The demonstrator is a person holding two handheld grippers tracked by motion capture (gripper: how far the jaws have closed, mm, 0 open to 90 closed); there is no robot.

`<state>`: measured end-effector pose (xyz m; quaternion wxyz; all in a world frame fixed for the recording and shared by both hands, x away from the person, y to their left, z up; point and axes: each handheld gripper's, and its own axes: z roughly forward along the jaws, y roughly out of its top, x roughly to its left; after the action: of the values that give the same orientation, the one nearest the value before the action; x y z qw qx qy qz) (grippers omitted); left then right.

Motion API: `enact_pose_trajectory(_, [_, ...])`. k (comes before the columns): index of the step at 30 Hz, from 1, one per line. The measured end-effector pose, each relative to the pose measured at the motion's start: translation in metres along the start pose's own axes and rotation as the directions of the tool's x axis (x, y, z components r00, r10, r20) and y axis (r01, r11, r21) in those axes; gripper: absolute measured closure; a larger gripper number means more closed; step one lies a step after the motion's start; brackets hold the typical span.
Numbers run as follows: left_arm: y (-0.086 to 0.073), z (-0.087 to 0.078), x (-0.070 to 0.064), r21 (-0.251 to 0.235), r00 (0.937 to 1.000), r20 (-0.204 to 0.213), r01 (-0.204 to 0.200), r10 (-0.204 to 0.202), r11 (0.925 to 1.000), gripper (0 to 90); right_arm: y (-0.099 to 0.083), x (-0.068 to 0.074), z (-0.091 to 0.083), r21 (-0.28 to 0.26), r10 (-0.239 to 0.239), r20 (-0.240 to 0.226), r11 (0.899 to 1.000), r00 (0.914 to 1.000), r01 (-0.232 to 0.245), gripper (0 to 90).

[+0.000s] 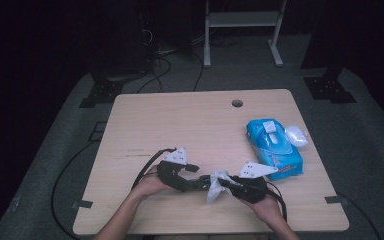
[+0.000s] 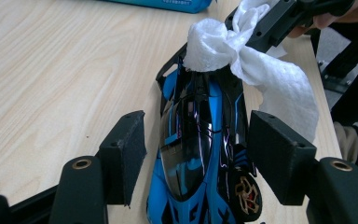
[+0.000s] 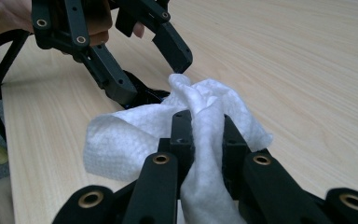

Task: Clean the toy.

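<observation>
Left gripper (image 2: 196, 154): jaws spread, straddling a blue toy car (image 2: 200, 154). The car sits between the two pads, nose toward the camera. In the left gripper view there is a clear gap to the left pad; the right pad looks close to or against the car's side, contact can't be confirmed. The car rests on the worktop (image 2: 51, 70).

Right gripper (image 3: 204, 140): jaws pressed together, pinching a white wipe (image 3: 135, 140). The wipe bunches up between the pads and hangs loose to either side. In the left gripper view the wipe (image 2: 242, 56) lies on the car's far end, directly ahead of the left gripper, with the right gripper (image 2: 270, 23) coming in from the upper right.

High view: both grippers meet near the worktop's (image 1: 180, 120) front edge, tips facing each other, left gripper (image 1: 192, 181) just left of the wipe (image 1: 215, 185), right gripper (image 1: 232, 184) just right of it. The car is mostly hidden there between the jaws.

Beyond the right gripper, toward the worktop's right edge: a blue wipes pack (image 1: 275, 145), with a white mouse (image 1: 296, 135) touching or just beside its far side.
</observation>
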<state>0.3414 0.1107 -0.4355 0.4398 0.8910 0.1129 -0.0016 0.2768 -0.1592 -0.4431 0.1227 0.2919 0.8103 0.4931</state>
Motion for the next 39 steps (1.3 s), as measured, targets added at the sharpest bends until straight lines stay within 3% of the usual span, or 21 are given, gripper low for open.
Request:
enact_pose_trajectory(6, [-0.004,0.004,-0.006,0.008,0.9999,-0.004,-0.015,0.015,0.9999,35.8,-0.008,0.006,-0.002,0.019,-0.022,-0.001,1.0,0.9998,0.022,79.7])
enact_pose_trajectory(11, [-0.003,0.01,-0.014,0.051,0.9985,-0.006,-0.053,0.054,0.9973,35.3,-0.018,0.006,-0.003,0.057,-0.024,0.009,0.998,0.9997,0.023,79.7])
enact_pose_trajectory(18, [-0.002,0.019,-0.02,0.081,0.9984,-0.018,-0.051,0.053,0.9954,33.0,-0.028,0.004,0.0,0.106,-0.013,0.018,0.994,0.9998,0.011,79.7])
enact_pose_trajectory(24, [0.002,0.031,-0.024,0.144,0.9971,-0.057,-0.042,0.05,0.9887,23.1,-0.022,0.004,-0.02,0.057,0.0,0.03,0.998,0.9995,-0.001,79.7])
enact_pose_trajectory(27, [0.003,0.04,-0.026,0.192,0.9964,-0.072,-0.029,0.044,0.981,20.6,-0.021,0.001,-0.038,0.032,0.019,0.044,0.999,0.9989,-0.02,79.6])
enact_pose_trajectory(30, [0.004,0.044,-0.026,0.2,0.9965,-0.079,-0.012,0.028,0.9796,19.0,-0.023,-0.003,-0.048,0.024,0.024,0.063,0.999,0.9977,-0.026,79.6])
enact_pose_trajectory(39, [0.006,0.06,-0.027,0.267,0.9941,-0.105,0.002,0.027,0.9638,17.9,-0.026,-0.007,-0.057,0.02,0.025,0.088,0.999,0.9958,-0.027,79.3])
